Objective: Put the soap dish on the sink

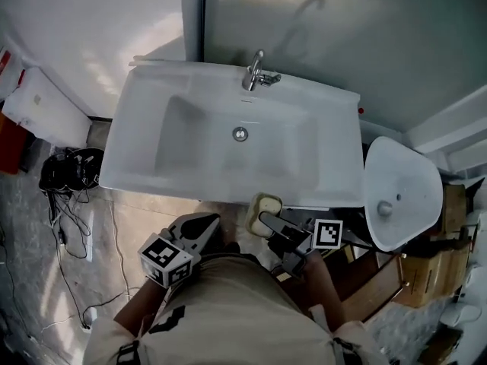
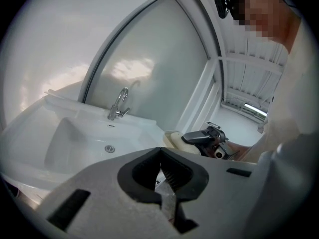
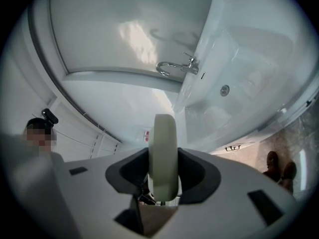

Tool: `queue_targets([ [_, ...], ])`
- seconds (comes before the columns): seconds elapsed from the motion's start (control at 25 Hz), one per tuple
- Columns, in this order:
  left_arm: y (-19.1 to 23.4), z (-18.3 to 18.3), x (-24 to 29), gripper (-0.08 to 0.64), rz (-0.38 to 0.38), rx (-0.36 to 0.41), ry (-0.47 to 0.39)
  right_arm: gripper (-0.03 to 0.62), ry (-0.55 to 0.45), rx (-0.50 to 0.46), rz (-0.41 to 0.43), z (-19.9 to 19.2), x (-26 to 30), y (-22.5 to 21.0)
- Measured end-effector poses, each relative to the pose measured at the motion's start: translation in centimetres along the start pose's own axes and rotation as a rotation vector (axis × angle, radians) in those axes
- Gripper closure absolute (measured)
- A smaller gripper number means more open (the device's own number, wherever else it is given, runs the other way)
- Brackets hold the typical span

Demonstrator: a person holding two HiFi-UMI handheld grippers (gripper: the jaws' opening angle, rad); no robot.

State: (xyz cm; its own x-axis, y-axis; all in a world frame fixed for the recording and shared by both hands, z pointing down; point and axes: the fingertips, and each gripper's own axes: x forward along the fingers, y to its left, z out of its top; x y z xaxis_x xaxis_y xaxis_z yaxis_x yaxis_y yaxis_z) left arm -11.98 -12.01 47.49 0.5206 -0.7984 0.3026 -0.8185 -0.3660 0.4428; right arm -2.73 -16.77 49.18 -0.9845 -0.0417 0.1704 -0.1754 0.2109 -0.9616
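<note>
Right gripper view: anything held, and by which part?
The soap dish, pinched edge-on at its rim by the right hand-held gripper. The left hand-held gripper is empty.

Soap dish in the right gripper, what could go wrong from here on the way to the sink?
1. The right gripper pinches the dish edge-on across its thin side, so it might twist or slip out.
2. In the head view the dish sits right at the front edge of the sink. It could knock that rim, or be let go too near the edge and drop to the floor or slide into the bowl.
</note>
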Motion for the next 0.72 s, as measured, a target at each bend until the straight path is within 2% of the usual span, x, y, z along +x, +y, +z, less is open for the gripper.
queue_targets([
  [0.4, 2.1, 0.4, 2.7, 0.541, -0.133, 0.012, 0.036, 0.423, -0.156, 0.049, -0.121, 3.0, -1.6, -1.6],
  [0.72, 1.9, 1.2, 4.6, 0.541, -0.170, 0.025, 0.053, 0.423, -0.242, 0.035, -0.171, 6.2, -4.7, -2.5],
])
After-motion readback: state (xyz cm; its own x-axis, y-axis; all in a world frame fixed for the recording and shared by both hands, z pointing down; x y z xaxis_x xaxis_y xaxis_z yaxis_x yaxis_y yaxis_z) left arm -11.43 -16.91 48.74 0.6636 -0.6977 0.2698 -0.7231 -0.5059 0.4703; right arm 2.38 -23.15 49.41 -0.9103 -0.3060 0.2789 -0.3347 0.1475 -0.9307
